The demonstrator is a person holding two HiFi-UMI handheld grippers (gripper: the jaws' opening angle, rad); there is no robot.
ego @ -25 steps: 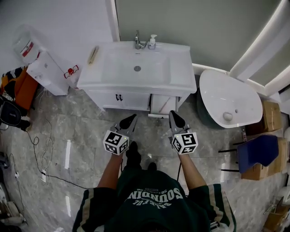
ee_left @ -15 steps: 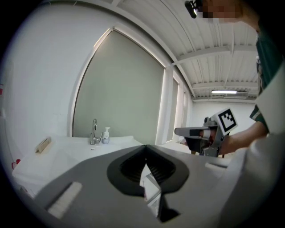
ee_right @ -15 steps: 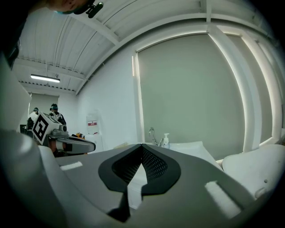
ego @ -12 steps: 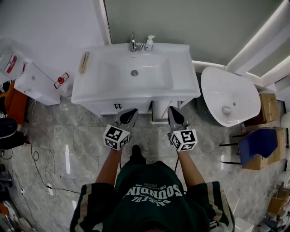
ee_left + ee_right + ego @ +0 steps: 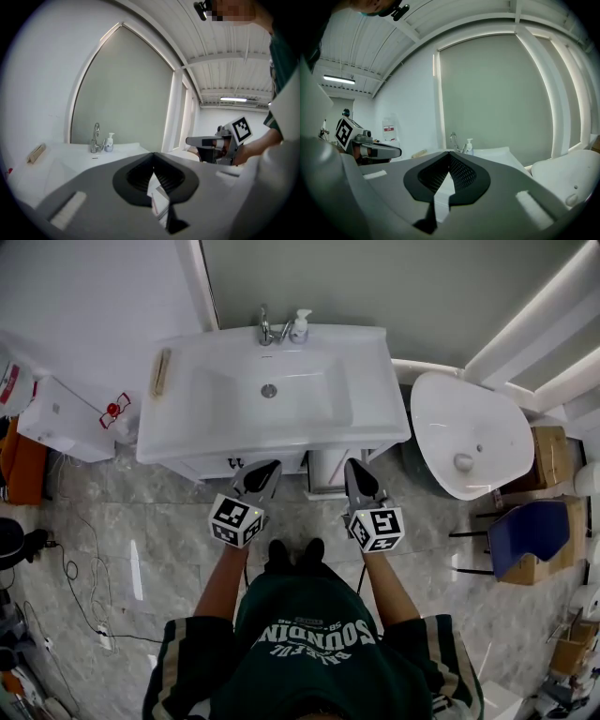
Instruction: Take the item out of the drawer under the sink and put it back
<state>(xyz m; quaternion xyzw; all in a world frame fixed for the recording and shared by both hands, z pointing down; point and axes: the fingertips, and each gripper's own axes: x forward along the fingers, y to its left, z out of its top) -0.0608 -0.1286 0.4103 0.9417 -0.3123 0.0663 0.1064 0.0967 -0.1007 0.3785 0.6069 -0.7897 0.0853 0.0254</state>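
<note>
Head view: person is standing at sink (image 5: 375,381), upper centre | left gripper (image 5: 262,472) and right gripper (image 5: 353,473) are hovering mid-frame, jaws pressed together, holding nothing | drawer (image 5: 326,472) is seemingly sitting ajar between them; item is not showing, probably inside | step: approaching; next is likely needing the drawer pulled wider.

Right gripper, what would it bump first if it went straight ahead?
The right gripper would probably hit the white cabinet front under the sink first, though depth is unclear.
</note>
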